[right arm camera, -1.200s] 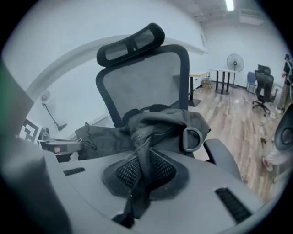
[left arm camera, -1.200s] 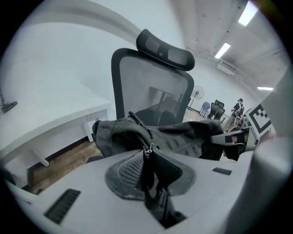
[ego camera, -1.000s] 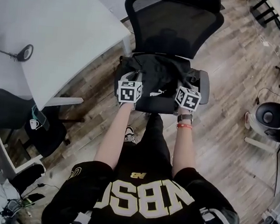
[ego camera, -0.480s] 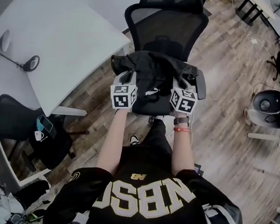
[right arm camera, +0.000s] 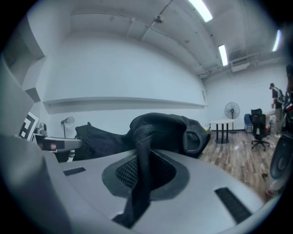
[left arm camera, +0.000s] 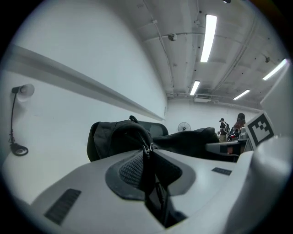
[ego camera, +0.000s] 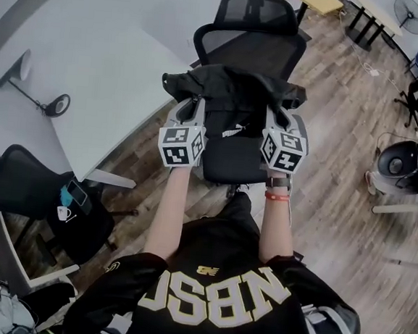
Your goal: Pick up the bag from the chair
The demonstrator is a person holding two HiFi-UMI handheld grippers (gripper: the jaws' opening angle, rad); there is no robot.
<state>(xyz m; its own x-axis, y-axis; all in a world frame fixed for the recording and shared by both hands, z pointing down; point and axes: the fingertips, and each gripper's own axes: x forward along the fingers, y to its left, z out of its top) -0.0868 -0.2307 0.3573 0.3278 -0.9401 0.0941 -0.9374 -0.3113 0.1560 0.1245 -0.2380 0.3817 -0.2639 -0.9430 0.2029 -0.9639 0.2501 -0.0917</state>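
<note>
- A person in a black jersey point(ego camera: 212, 301) is standing in front of a black office chair point(ego camera: 246, 35), seen from above, and is reaching both forearms out towards it.
- The left gripper point(ego camera: 192, 109) is pinching the left end of a black bag point(ego camera: 233, 103); its jaws are standing nearly together, clamping a thin fold of fabric beside a zipper pull point(left arm camera: 147, 147).
- The right gripper point(ego camera: 275, 119) is gripping the bag's right end, its jaws squeezing narrowly on a dark strap-like fold.
- The bag is hanging between the two grippers, stretching across the front of the chair's mesh backrest; from above, its underside is hiding the seat, so whether it is clearing the seat cannot be told.
- A white table point(ego camera: 95, 58) is standing just left of the chair, carrying a desk lamp point(ego camera: 34, 89).
- Wooden floor point(ego camera: 338, 181) is showing to the right.
</note>
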